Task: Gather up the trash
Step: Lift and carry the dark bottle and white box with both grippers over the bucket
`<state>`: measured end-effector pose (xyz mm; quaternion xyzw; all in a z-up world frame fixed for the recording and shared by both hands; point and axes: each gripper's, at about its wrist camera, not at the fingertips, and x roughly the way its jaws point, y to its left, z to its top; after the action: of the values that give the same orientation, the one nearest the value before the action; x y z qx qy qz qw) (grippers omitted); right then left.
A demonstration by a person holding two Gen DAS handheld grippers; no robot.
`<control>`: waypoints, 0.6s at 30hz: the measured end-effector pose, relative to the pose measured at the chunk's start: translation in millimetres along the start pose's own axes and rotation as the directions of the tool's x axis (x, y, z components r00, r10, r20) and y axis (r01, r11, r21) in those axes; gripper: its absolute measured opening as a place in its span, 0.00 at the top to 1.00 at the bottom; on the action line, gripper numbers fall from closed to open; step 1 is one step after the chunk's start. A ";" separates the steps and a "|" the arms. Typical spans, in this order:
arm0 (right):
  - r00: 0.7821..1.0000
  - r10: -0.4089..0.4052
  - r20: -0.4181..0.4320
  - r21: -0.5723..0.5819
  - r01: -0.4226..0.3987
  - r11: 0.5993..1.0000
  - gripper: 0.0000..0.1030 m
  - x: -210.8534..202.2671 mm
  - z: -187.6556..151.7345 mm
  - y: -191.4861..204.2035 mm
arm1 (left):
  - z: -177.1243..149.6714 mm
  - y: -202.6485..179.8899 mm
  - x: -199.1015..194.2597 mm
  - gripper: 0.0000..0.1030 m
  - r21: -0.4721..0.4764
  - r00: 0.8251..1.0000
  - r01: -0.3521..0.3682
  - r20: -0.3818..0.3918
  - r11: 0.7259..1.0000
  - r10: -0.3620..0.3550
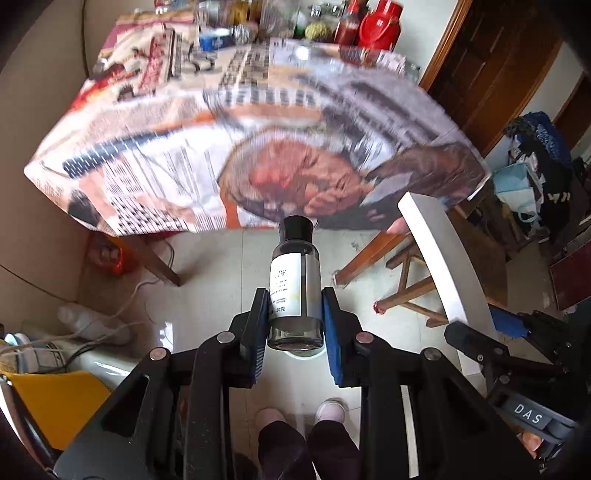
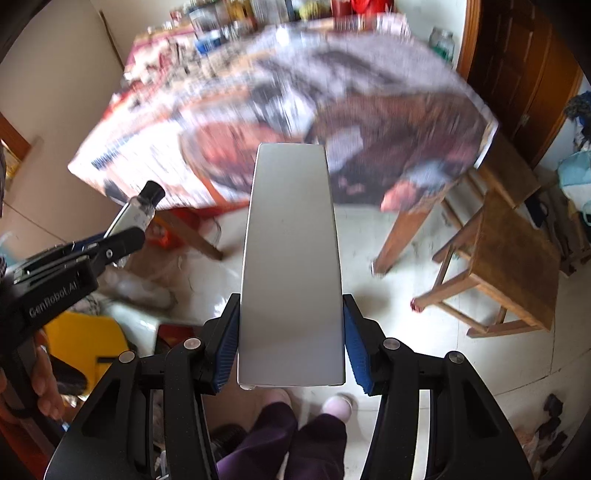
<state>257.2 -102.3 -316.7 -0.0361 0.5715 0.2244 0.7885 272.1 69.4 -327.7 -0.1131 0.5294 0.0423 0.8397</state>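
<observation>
My left gripper [image 1: 295, 317] is shut on a small clear bottle [image 1: 295, 284] with a black cap and a white label, held above the floor in front of the table. The bottle also shows at the left of the right wrist view [image 2: 136, 212]. My right gripper [image 2: 291, 332] is shut on a long flat white box [image 2: 291, 258], held upright above the floor. The white box also shows at the right of the left wrist view [image 1: 439, 258]. Both are off the table.
A table covered with printed newspaper [image 1: 236, 147] stands ahead, with bottles and a red jug [image 1: 376, 26] at its far edge. A wooden stool [image 2: 513, 258] stands at the right. A yellow object [image 1: 55, 406] and cables lie at the lower left. The person's feet [image 1: 299, 413] are below.
</observation>
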 end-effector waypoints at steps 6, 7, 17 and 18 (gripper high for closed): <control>0.996 0.004 -0.088 0.005 -0.004 1.000 0.53 78.6 -25.0 -27.8 | -31.3 5.0 102.5 0.74 -0.046 0.993 -0.011 -0.118 0.999 0.005; 0.994 0.006 -0.107 0.009 -0.005 1.000 0.53 93.7 -31.0 -32.5 | -38.8 6.5 121.1 0.74 -0.057 0.990 -0.011 -0.142 0.998 0.002; 0.968 0.026 -0.248 0.020 -0.021 1.000 0.53 221.0 -75.5 -67.1 | -102.1 17.7 253.0 0.74 -0.105 0.962 -0.016 -0.272 0.994 -0.013; 0.965 0.026 -0.259 0.017 -0.022 1.000 0.53 235.9 -80.5 -69.9 | -108.8 19.1 265.4 0.73 -0.106 0.959 -0.019 -0.283 0.994 -0.012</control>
<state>271.7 -116.5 -574.8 -0.0529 0.6716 0.2234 0.7044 288.4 49.5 -614.0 -0.1620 0.6414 0.0558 0.7478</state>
